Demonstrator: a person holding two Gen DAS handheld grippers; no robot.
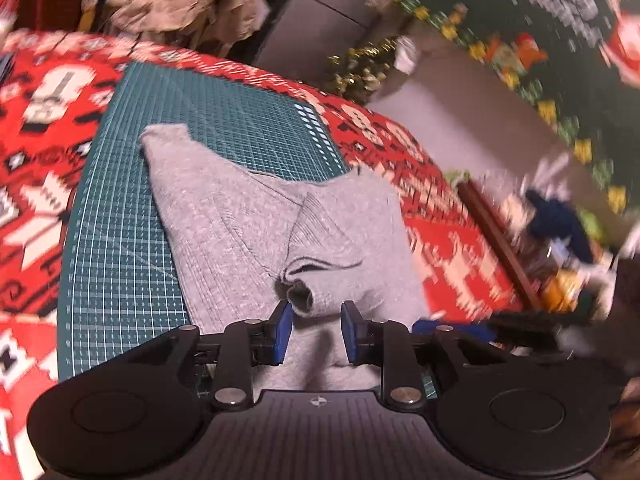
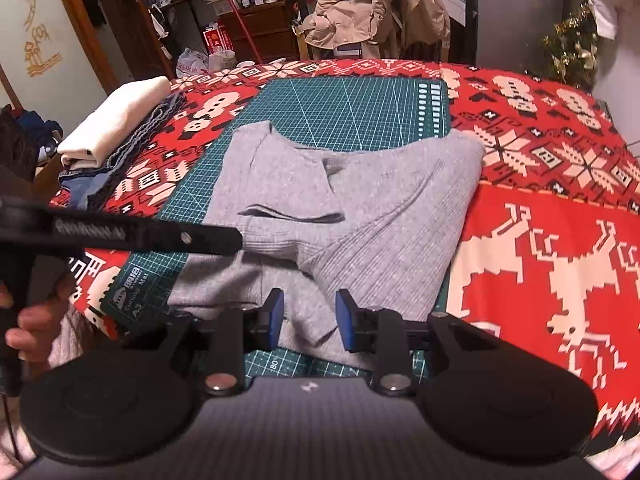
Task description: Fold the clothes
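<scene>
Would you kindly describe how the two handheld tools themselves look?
Both match: the left tool and right tool have black linkage arms with silver pivot screws, two round black discs, a ribbed dark base and blue rubber pads. Seen from the right, the left's black side bar carries white lettering.

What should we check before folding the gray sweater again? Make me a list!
1. Left gripper open, pinching nothing: ok.
2. Right gripper open, pinching nothing: ok.
3. Gray sweater all on the green cutting mat: not ok, its right side spills onto the red tablecloth.
4. Sleeve cuff lying flat: not ok, it is bunched.
5. Folded clothes pile out of the way: ok.
6. Sweater's underside smooth: cannot tell.
</scene>
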